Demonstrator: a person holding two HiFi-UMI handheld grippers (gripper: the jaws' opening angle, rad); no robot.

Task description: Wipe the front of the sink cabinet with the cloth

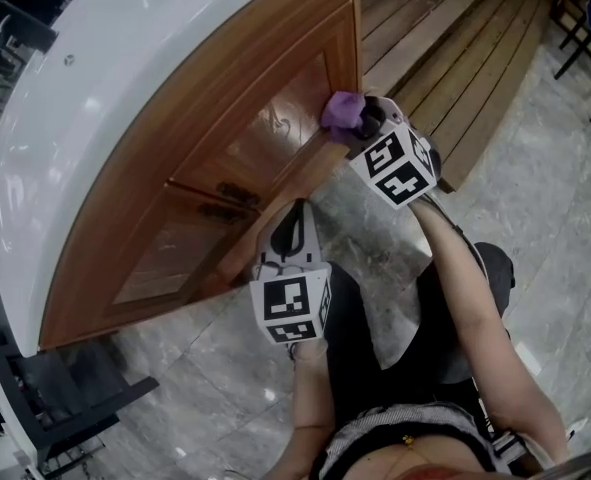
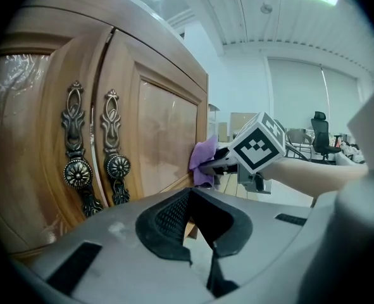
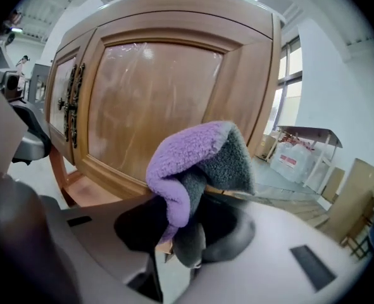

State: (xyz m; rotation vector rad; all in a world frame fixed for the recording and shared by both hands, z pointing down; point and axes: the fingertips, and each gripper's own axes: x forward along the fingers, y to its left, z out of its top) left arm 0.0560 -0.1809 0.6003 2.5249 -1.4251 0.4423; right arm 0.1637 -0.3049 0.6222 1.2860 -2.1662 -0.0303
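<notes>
Cloth (image 3: 190, 160) is pinched in the right gripper (image 3: 183, 236), jaws clamped on a bunched fold. It's pushed against the right-hand cabinet door (image 3: 152, 94), near its outer edge. Anything sketchy here?

Reply: Yeah, imo. That's a small bunch, so drag on the wood could tug it loose or roll it back, and then the jaw tips scrape the door. The left gripper (image 2: 196, 230) is closed on nothing, low near the ornate handles (image 2: 79, 170), so it could easily bump them.
</notes>
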